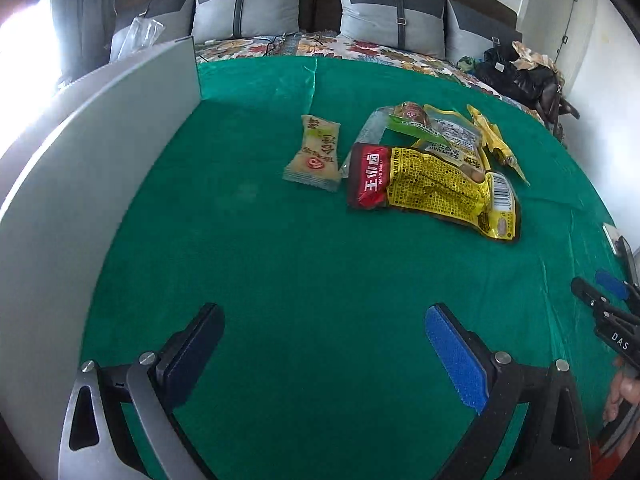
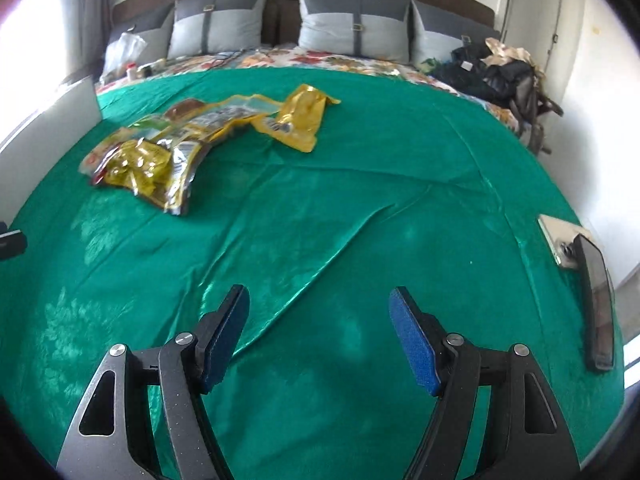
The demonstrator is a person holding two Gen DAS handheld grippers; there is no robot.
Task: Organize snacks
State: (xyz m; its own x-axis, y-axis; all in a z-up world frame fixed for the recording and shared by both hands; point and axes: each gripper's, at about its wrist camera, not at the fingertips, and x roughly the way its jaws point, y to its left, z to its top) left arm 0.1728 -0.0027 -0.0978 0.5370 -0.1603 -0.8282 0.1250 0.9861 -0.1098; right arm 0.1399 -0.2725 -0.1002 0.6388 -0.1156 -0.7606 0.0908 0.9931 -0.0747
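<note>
Several snack packets lie in a loose heap on a green cloth (image 1: 280,260). A pale cream packet (image 1: 314,154) lies apart on the left. Beside it rests a yellow and red packet (image 1: 432,188), with a green-labelled one (image 1: 416,124) behind it and a yellow pouch (image 1: 496,140) on the right. In the right wrist view the heap (image 2: 160,152) is far left and a golden pouch (image 2: 298,120) sits behind it. My left gripper (image 1: 324,340) is open above bare cloth, short of the packets. My right gripper (image 2: 318,320) is open over creased cloth (image 2: 320,220), nothing between its fingers.
A grey panel (image 1: 100,152) stands upright along the left side. A phone and a flat dark object (image 2: 596,296) lie at the right edge of the cloth. Pillows (image 2: 352,24) and a pile of dark clothes (image 2: 504,72) sit behind. The right gripper's tip (image 1: 608,304) shows in the left wrist view.
</note>
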